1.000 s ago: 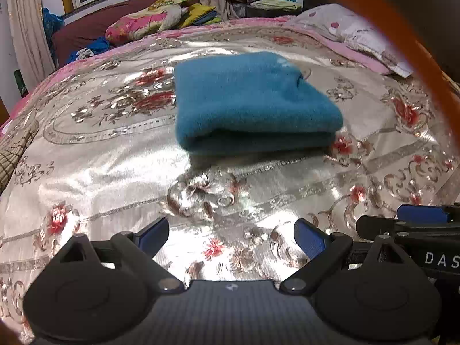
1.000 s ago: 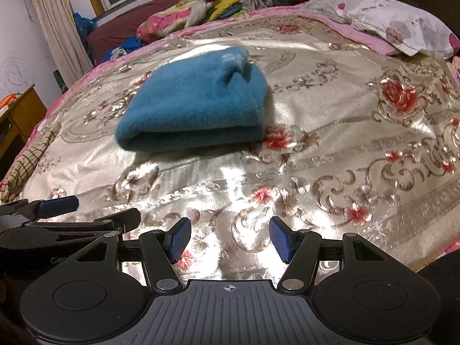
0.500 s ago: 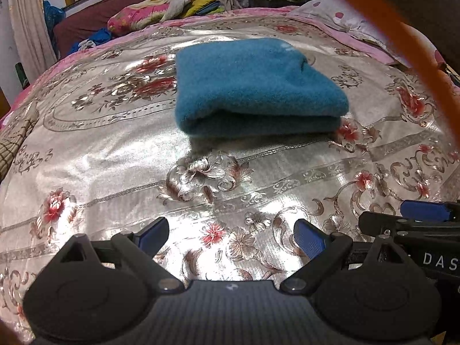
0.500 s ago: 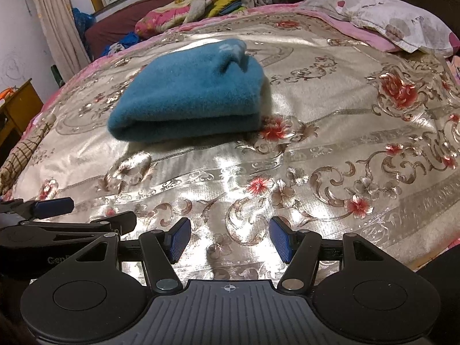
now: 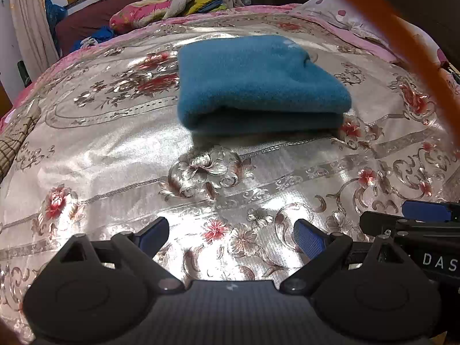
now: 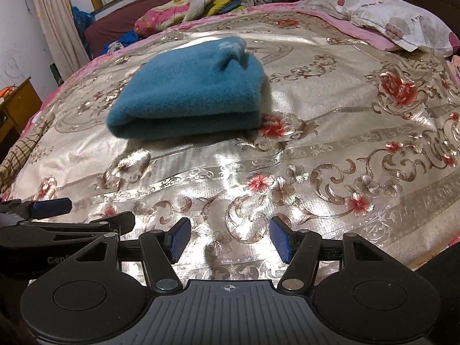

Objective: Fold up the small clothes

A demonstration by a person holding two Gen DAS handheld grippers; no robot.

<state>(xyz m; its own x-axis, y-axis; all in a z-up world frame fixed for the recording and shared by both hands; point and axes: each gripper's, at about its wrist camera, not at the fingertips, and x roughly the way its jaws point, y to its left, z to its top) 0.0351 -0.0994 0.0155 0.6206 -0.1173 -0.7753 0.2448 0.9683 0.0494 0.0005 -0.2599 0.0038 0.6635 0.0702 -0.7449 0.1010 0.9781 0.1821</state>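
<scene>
both tongs (image 5: pixel 230 237) (image 6: pixel 230 240) gape empty over the shiny bedspread (image 5: pixel 115 172), folded blue garment (image 5: pixel 258 86) lying unobstructed ahead.

Teal fleece garment (image 5: pixel 258 83) lies folded flat into a thick rectangular bundle, layers stacked, rounded fold edge toward the cameras. A small pale mark shows on the top near the far edge. Rests near the middle of the shiny floral bedspread (image 5: pixel 115 172).
</scene>
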